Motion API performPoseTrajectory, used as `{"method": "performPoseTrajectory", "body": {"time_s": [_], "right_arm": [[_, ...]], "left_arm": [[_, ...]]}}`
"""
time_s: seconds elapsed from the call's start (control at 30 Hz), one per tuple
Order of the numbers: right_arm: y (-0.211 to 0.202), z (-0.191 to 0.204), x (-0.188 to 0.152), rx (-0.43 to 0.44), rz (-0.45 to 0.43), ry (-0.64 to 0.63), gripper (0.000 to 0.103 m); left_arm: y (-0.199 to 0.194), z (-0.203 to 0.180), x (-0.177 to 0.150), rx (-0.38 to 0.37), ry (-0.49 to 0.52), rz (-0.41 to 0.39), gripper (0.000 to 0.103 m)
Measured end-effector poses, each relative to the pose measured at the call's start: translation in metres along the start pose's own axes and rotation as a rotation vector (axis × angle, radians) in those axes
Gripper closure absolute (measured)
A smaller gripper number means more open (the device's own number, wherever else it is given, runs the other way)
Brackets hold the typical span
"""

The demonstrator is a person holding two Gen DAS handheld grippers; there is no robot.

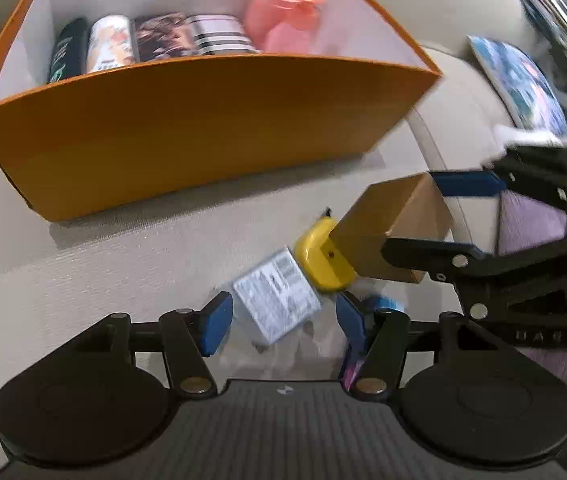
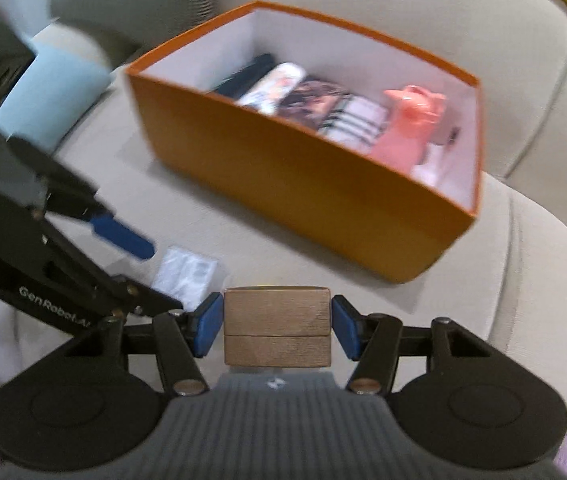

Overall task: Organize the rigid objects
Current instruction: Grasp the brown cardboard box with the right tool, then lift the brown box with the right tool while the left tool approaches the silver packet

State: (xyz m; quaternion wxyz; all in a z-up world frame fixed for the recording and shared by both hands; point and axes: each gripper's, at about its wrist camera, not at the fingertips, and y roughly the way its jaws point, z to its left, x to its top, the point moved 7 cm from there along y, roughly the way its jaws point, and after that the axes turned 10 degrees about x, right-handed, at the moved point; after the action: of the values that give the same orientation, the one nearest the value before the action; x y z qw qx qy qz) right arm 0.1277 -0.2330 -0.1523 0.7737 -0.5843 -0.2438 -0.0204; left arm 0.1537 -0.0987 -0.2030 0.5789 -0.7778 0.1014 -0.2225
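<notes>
Right wrist view | brown box (image 2: 277, 326) was gripped between the pads of the right gripper (image 2: 277, 328) above the sofa cushion (image 2: 523, 300) | left gripper (image 1: 279, 320) was spread, nothing clamped, over white packet (image 1: 277, 300) | orange box (image 2: 303, 184) was set toward the cushion's back edge

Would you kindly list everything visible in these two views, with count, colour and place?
box: one, orange, on the beige couch
flat cases: four, patterned, in a row inside the box
pink container: one, in the box beside the cases
white packet: one, on the couch
yellow object: one, beside the packet
brown block: one, between the right gripper's pads
left gripper: black, blue pads, open above the packet
right gripper: black, blue pads, gripping the block
</notes>
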Motion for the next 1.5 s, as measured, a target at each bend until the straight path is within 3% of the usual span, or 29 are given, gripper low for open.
{"method": "performPoseTrajectory", "body": {"time_s": [0.2, 0.43, 0.53, 0.7, 0.83, 0.9, 0.93, 1.0, 1.03, 1.27, 1.5], "right_arm": [[0.004, -0.020, 0.000, -0.001, -0.102, 0.115, 0.043], [0.009, -0.039, 0.002, -0.007, -0.161, 0.191, 0.043], [0.007, -0.036, -0.008, -0.004, -0.141, 0.190, 0.043], [0.018, -0.030, -0.044, 0.010, -0.011, 0.229, 0.043], [0.023, -0.031, -0.052, 0.012, -0.001, 0.257, 0.041], [0.023, -0.033, -0.048, 0.024, 0.003, 0.254, 0.042], [0.023, -0.034, -0.044, 0.029, 0.001, 0.250, 0.041], [0.023, -0.038, -0.038, 0.024, -0.008, 0.252, 0.026], [0.023, -0.041, -0.035, 0.025, -0.012, 0.261, 0.024], [0.033, -0.069, -0.024, 0.155, -0.023, 0.527, 0.023], [0.049, -0.078, -0.018, 0.219, -0.021, 0.683, 0.027]], "left_arm": [[0.016, 0.005, 0.014, 0.036, -0.100, 0.050, 0.030], [0.034, 0.003, 0.013, 0.082, -0.070, 0.096, 0.031], [0.034, 0.001, 0.013, 0.072, -0.041, 0.092, 0.035], [0.029, -0.004, 0.008, 0.104, 0.055, 0.071, 0.037], [0.024, -0.003, 0.006, 0.161, 0.121, 0.041, 0.038], [0.024, 0.000, 0.006, 0.157, 0.107, 0.052, 0.038], [0.024, 0.001, 0.006, 0.151, 0.095, 0.055, 0.038], [0.025, 0.003, 0.008, 0.141, 0.078, 0.055, 0.038], [0.025, 0.004, 0.008, 0.137, 0.068, 0.056, 0.038], [0.025, 0.007, 0.005, 0.130, 0.048, 0.063, 0.037], [0.028, 0.004, 0.006, 0.136, 0.073, 0.069, 0.037]]}}
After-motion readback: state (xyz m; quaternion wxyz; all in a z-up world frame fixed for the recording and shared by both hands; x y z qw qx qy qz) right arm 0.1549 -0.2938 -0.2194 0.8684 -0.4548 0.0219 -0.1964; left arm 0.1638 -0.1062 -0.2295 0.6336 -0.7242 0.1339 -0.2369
